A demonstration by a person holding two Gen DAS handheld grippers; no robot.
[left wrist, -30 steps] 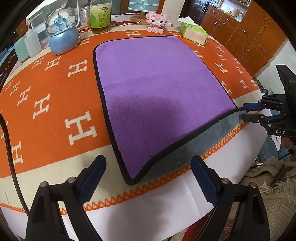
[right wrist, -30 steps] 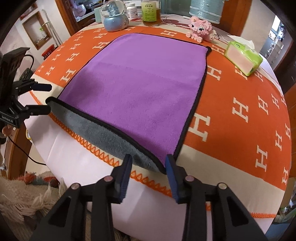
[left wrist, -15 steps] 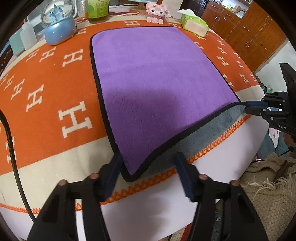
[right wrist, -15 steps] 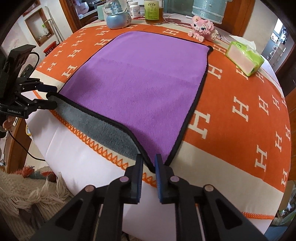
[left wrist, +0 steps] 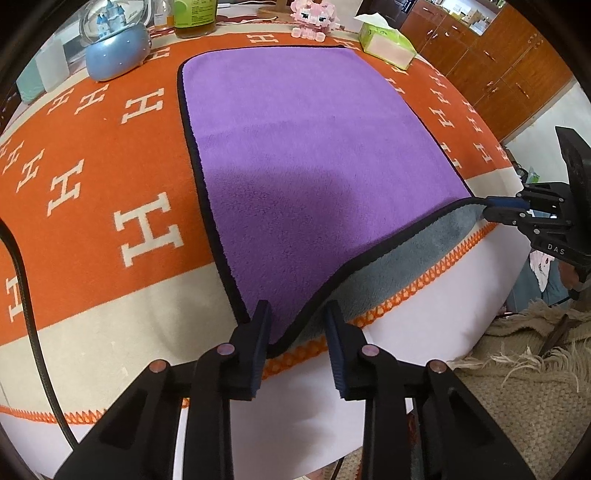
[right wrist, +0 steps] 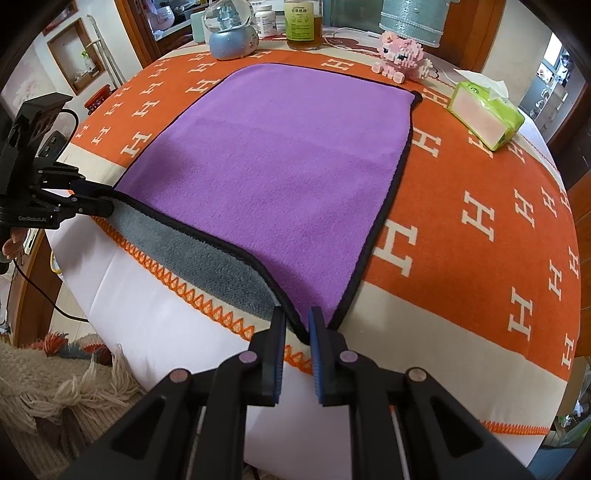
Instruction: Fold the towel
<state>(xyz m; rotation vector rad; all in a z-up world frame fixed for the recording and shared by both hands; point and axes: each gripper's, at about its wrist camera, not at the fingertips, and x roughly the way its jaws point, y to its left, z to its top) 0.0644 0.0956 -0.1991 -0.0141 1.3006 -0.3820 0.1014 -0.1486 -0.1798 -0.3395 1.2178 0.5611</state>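
Right at the near edge of the surface, the left gripper has its fingers spread a little, one on each side of the towel's near left corner, with a gap showing on the right side, so no pinch there. Over at the near right corner, the right gripper has its fingers drawn narrow around the black-trimmed corner, seemingly nipping it, though the contact itself is hard to make out; from the left wrist view that same gripper shows its fingers pressed close on the corner. The towel lies spread purple side up across the middle of the surface, its near hem hanging over the near edge so the grey underside shows above the orange zigzag stitching. Underneath is an orange cloth with white H letters and a cream border. Moving back, a green tissue box sits toward the far right corner, well apart from the towel. At the far edge, a pink brick-built figure stands just beyond the towel's far right corner, a bottle of amber liquid behind the far hem, and a blue snow globe near the far left.
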